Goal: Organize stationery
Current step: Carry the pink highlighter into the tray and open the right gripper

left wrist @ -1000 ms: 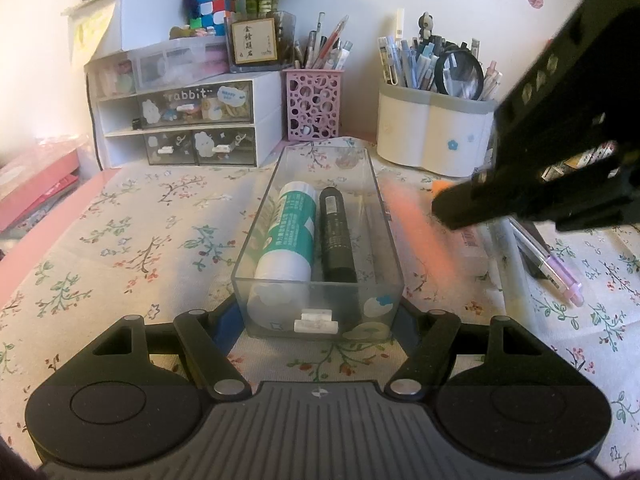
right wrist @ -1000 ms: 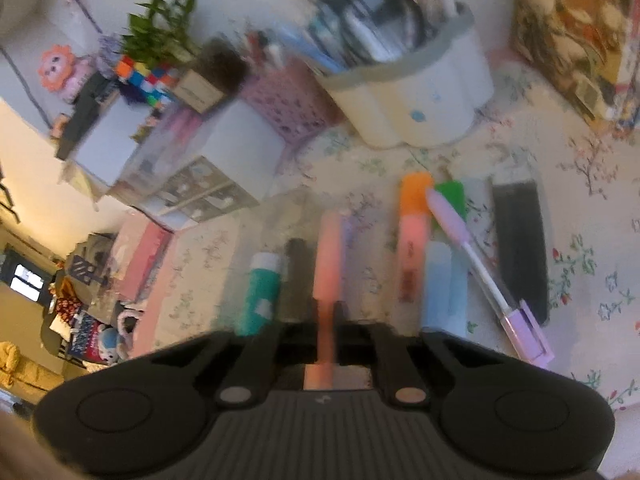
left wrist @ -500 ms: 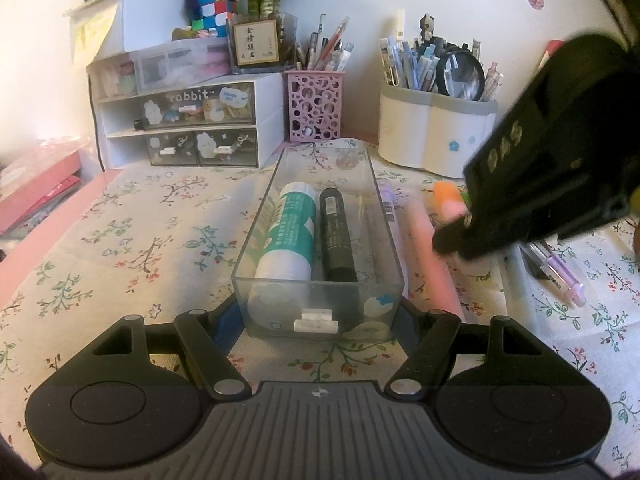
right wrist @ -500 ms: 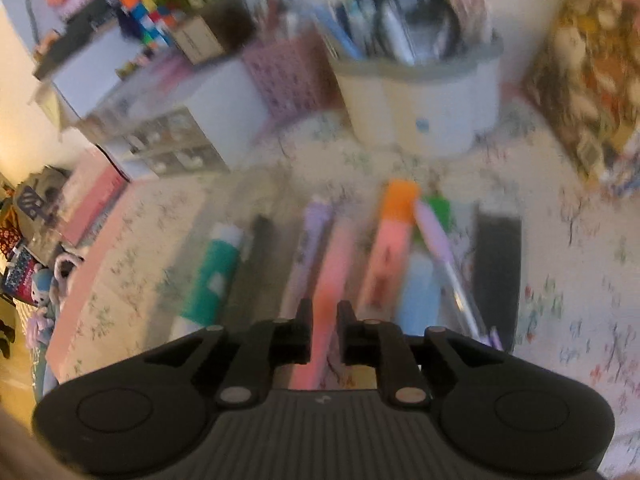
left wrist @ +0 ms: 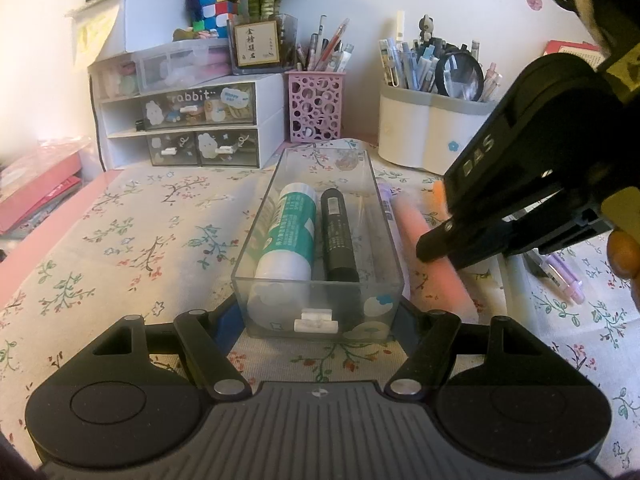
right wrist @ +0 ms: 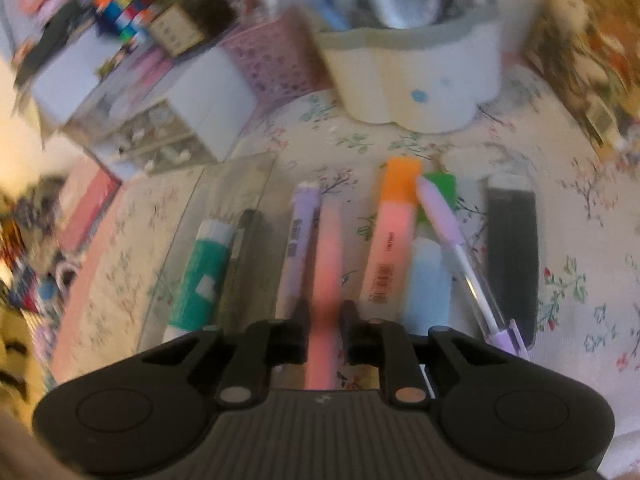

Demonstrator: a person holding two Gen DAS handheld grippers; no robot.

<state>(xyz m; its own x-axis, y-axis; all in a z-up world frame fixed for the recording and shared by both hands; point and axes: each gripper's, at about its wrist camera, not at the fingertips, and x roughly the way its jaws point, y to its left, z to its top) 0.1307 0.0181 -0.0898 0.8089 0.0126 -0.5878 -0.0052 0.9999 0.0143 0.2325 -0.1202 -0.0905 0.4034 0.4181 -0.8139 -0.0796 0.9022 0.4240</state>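
Right gripper (right wrist: 324, 322) jaws opened, pink marker (right wrist: 326, 264) laid down.

A home desk: floral tablecloth (left wrist: 120, 240), pen holders (left wrist: 430, 136) (crammed), mini drawers (left wrist: 192, 128).

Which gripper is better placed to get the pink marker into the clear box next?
Right. The right gripper straddles the pink marker lying beside the clear box, while the left gripper is shut on that box's near end, probably steadying it.

Colours we see — desk items
Floral cream tablecloth (left wrist: 120, 240), teal-white glue stick (left wrist: 290, 236), black marker (left wrist: 338, 236), pink pen (right wrist: 326, 264) — orange-capped highlighter (right wrist: 394, 224).
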